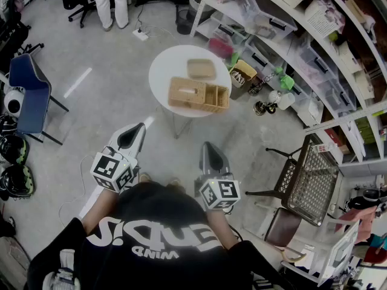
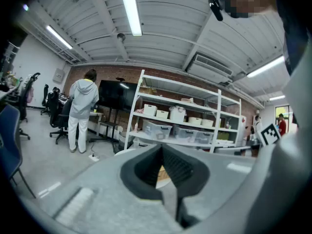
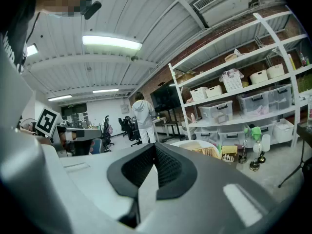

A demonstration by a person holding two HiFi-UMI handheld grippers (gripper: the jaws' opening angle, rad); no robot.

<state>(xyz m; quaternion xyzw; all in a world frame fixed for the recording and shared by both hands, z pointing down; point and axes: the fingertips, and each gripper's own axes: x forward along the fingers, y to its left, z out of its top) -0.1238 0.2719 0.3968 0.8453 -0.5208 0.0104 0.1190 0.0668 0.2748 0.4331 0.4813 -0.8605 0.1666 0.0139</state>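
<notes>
1. My left claw and my right claw both have their jaws together, with nothing between them. They hang over the grey floor, well apart from the round white surface.
2. On that surface a woven box stands touching an open woven basket. A flat woven lid lies near, behind them.
3. I judge these wicker pieces to be light, fairly stiff and rough, so not slippery. The upper rim of a wall seems the best place to take hold. A hard squeeze could bend the weave.
4. In the room, white shelves with plastic bins are at the right and a blue chair is at the left. A person stands far behind.
</notes>
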